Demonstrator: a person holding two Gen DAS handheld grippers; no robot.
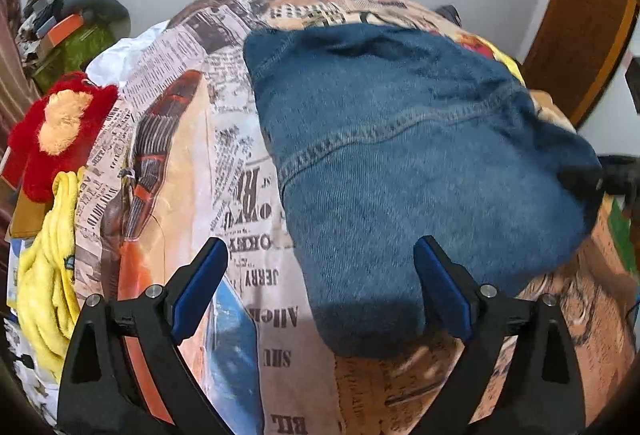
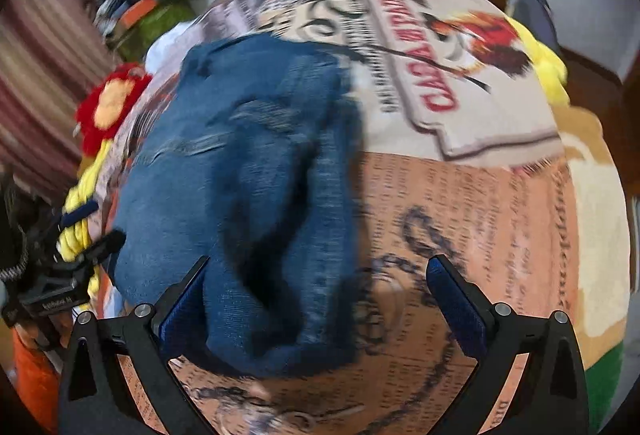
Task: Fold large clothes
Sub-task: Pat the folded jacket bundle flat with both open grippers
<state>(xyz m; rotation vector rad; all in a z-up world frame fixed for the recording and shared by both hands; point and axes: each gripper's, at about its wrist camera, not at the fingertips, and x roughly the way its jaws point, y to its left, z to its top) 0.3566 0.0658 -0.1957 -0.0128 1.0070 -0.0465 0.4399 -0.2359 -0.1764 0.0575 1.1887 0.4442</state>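
While both tongs hang spread wide and gripping nothing, the left tongs (image 1: pixel 320 287) hover over the near end of the folded jeans (image 1: pixel 400 163), and the right tongs (image 2: pixel 320 303) stand over the same bundle, one pad just beside the denim, though blur hides any contact. Those jeans lie in a thick blue stack on the bed (image 1: pixel 180 163), over its newspaper-print cover, towards the middle. Heavy, limp denim, I'd say: rough enough not to slip, but layers will sag and slide apart if lifted by one edge. Best pinch through all the layers at the near folded end, one tongs at each corner. Along the bed's far left edge sit a red plush toy (image 1: pixel 60 131) and yellow cloth (image 1: pixel 48 275). No containers to report.
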